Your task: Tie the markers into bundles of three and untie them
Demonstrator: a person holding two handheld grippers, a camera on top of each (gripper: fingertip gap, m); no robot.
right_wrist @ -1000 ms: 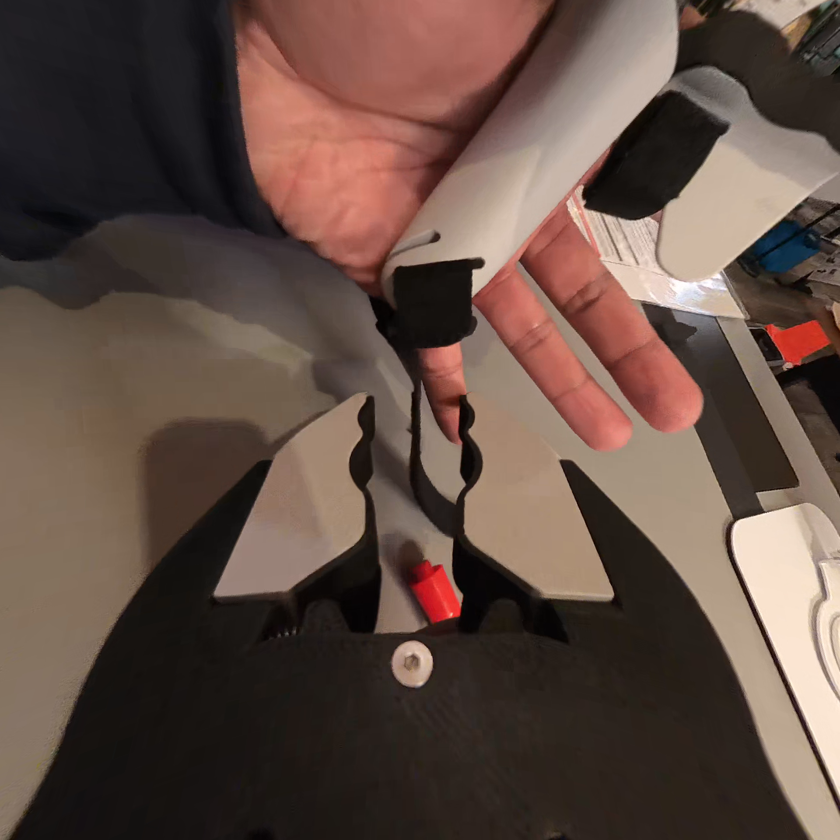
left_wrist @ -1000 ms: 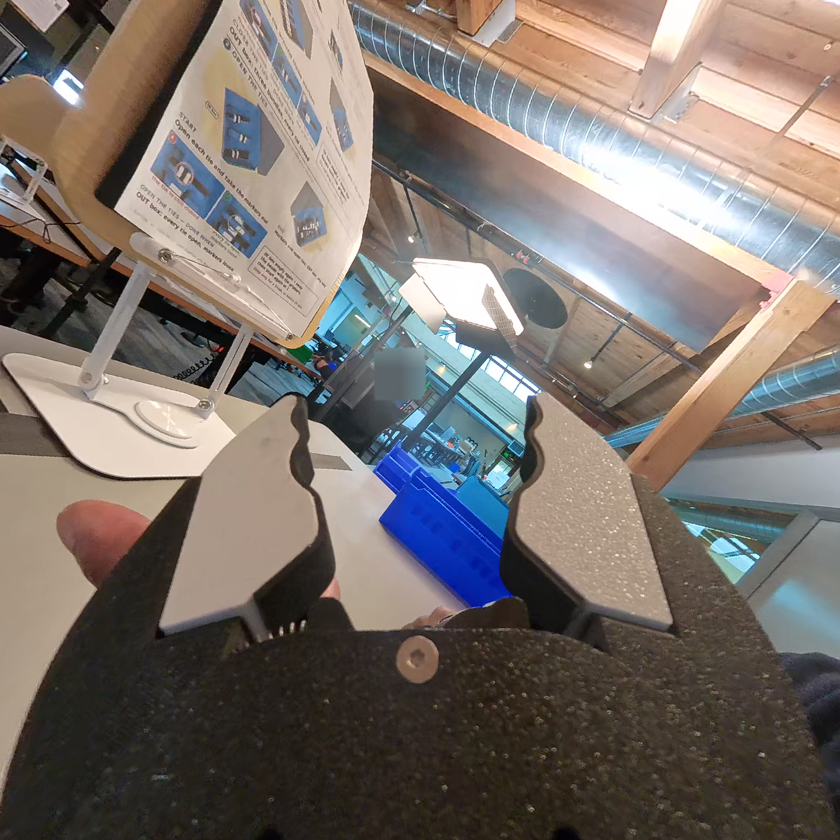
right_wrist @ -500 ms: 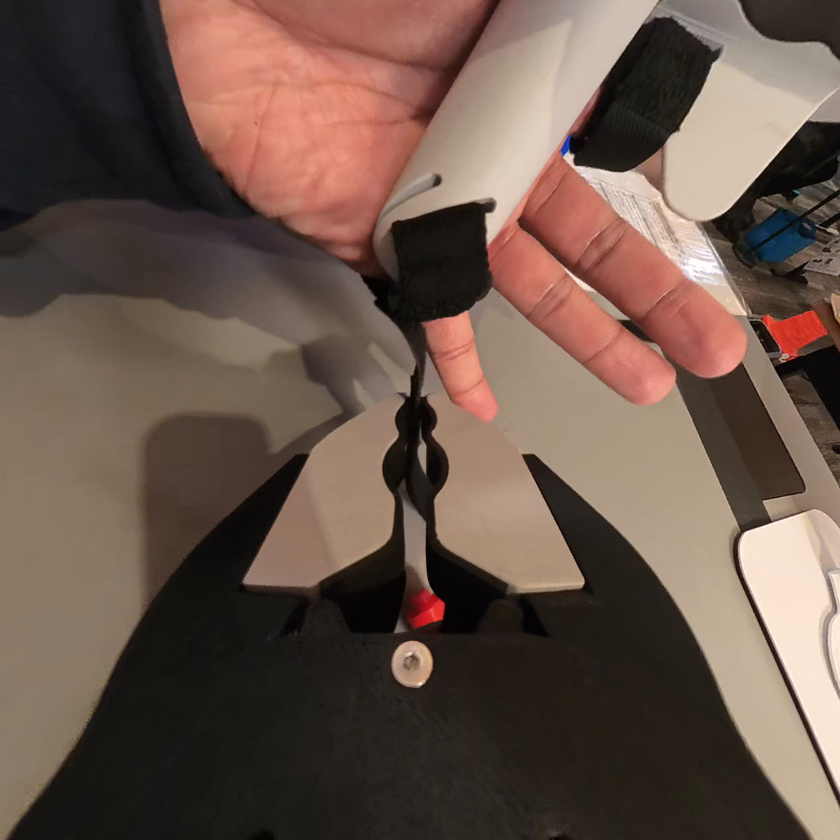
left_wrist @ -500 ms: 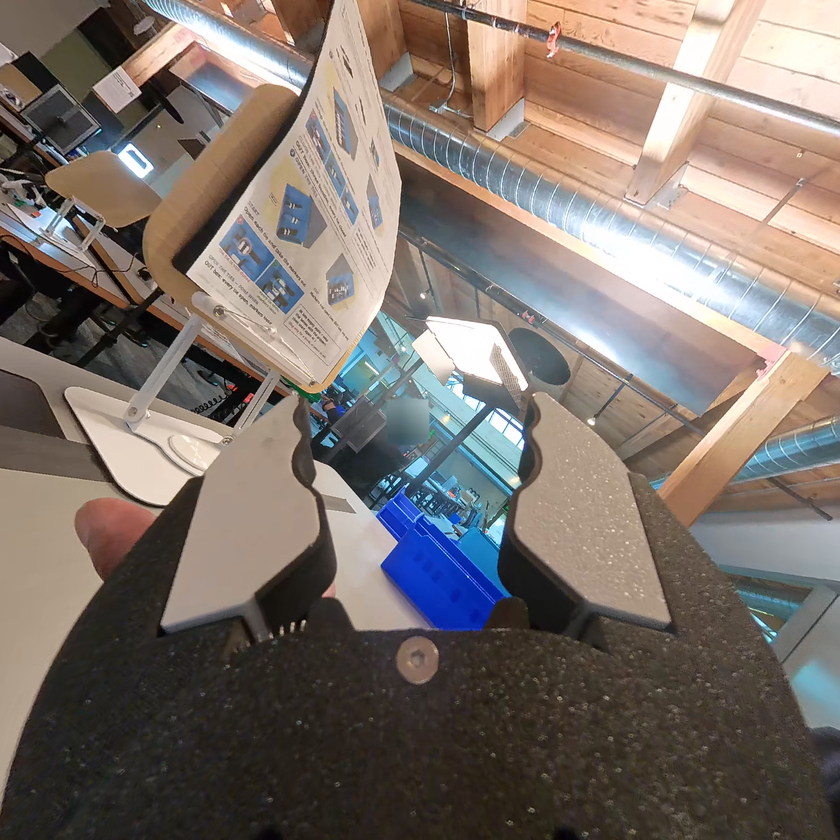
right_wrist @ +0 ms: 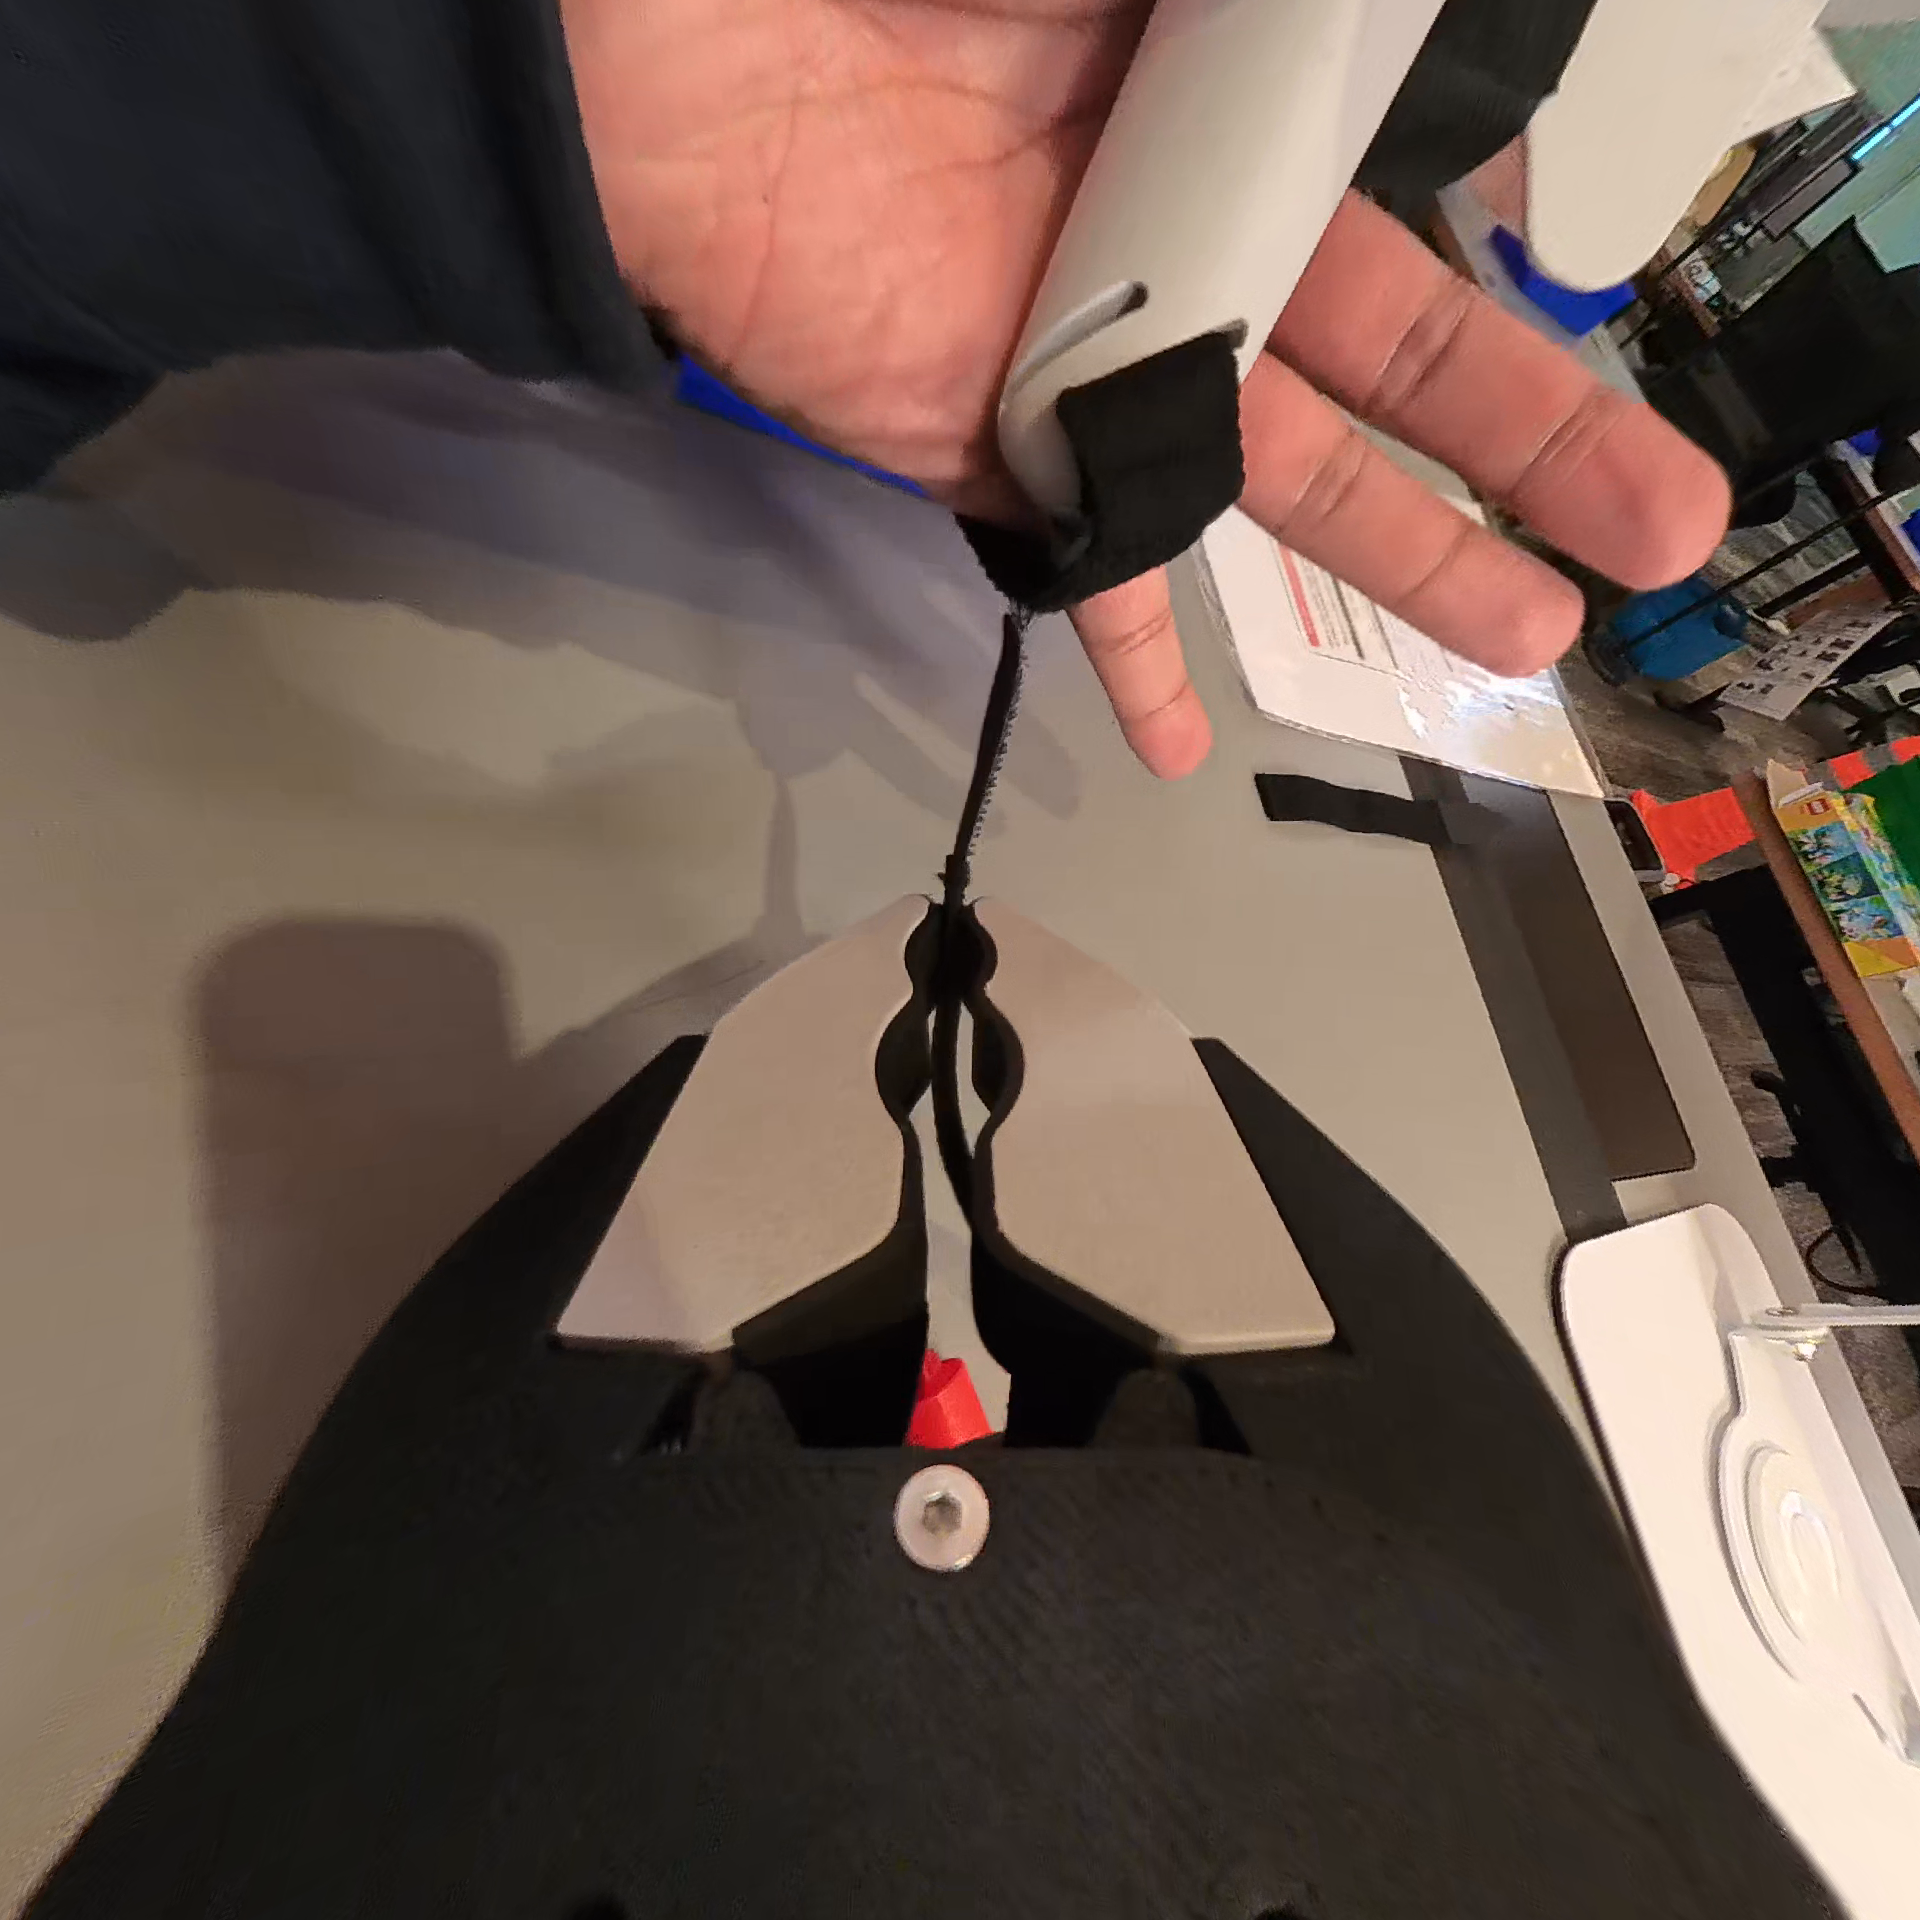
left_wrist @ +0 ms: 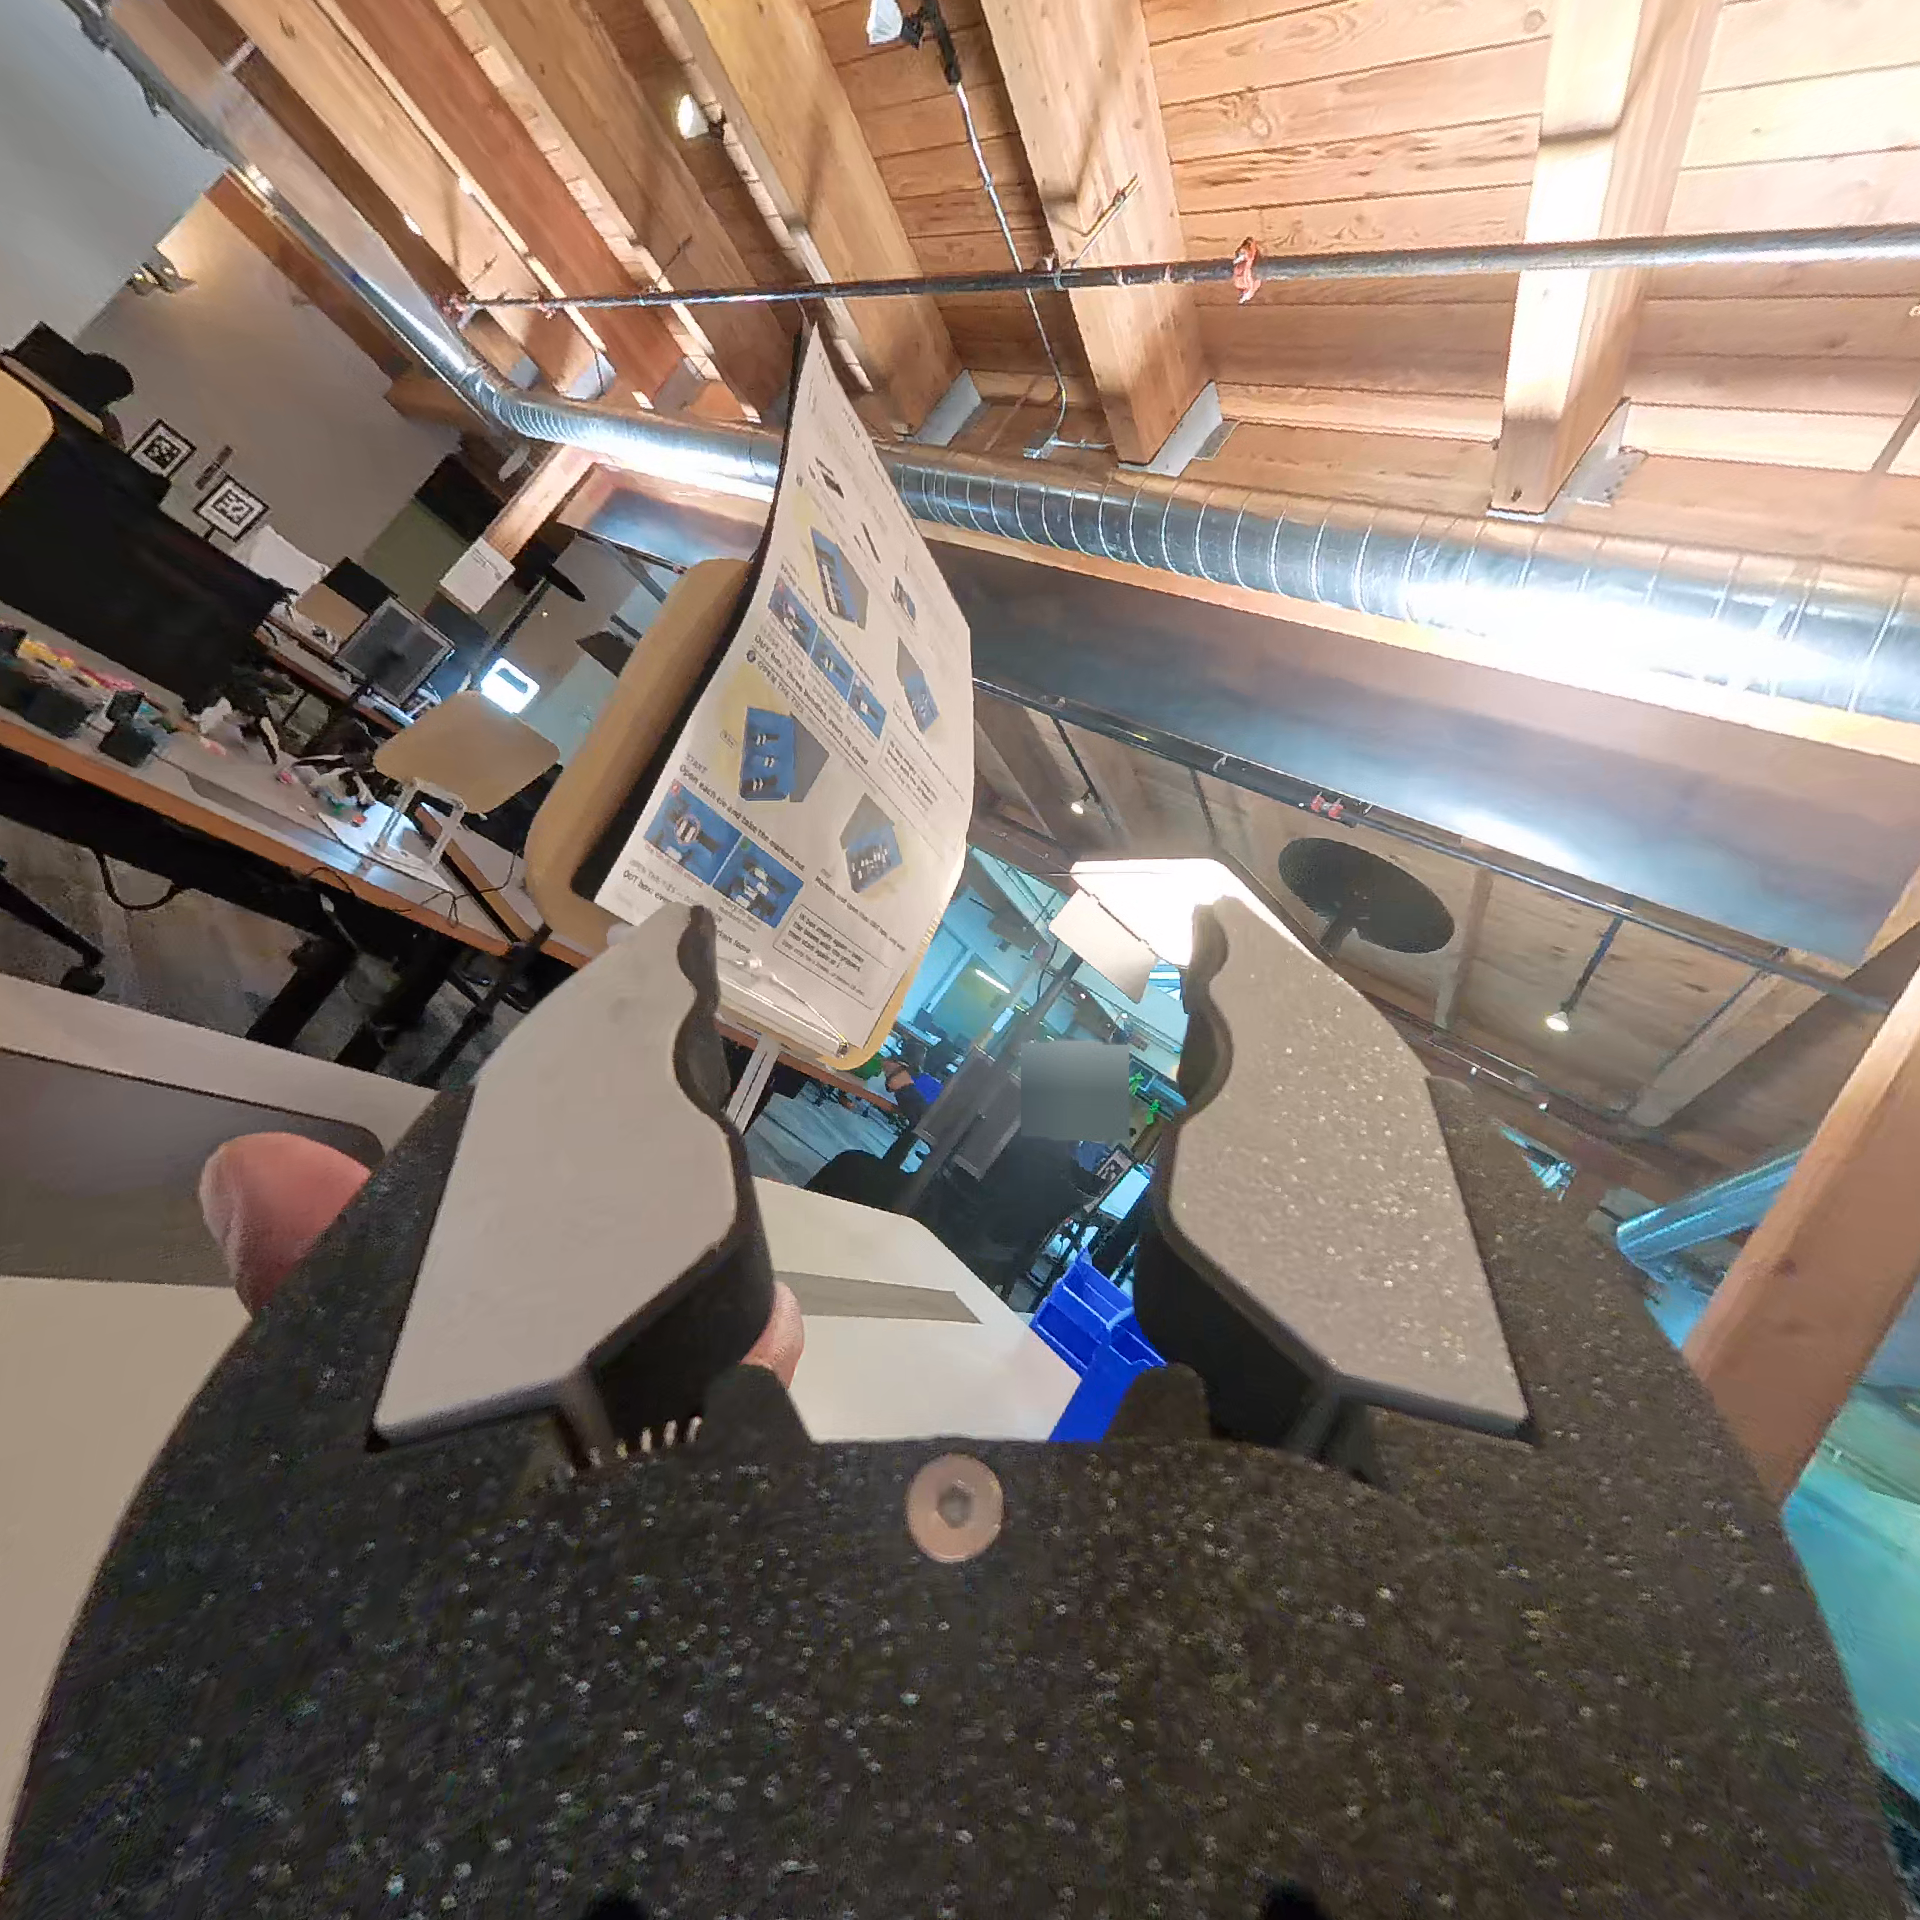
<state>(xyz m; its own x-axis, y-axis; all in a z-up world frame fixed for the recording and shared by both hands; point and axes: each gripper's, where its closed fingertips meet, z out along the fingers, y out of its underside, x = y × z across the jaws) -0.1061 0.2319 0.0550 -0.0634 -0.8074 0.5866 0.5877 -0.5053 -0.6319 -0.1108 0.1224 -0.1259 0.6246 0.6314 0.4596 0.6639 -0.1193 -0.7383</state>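
Two grey fingertips of the right gripper point(right_wrist: 951, 914) are clenched on a thin black strap point(right_wrist: 987, 748), which runs taut from the pinch up to the fabric loop on the grey handle point(right_wrist: 1174, 260) resting against an open hand point(right_wrist: 935, 208). A second ago those jaws stood apart with the strap slack between them; half a second ago they had already closed on it. Behind the fingers, near the gripper body, a red marker point(right_wrist: 945, 1403) peeks through the gap, touching neither pad as far as I can see. Farther off to the right a loose black tie point(right_wrist: 1340, 805) lies on the grey table point(right_wrist: 416, 779), beside a laminated sheet point(right_wrist: 1382, 665) with printed writing. The left gripper point(left_wrist: 951, 961) is released, jaws wide with only air between them, tilted more towards the ceiling than before. Beyond it stands an illustrated instruction sheet point(left_wrist: 831, 748) on a stand, and low between the fingers a blue bin point(left_wrist: 1101, 1340).
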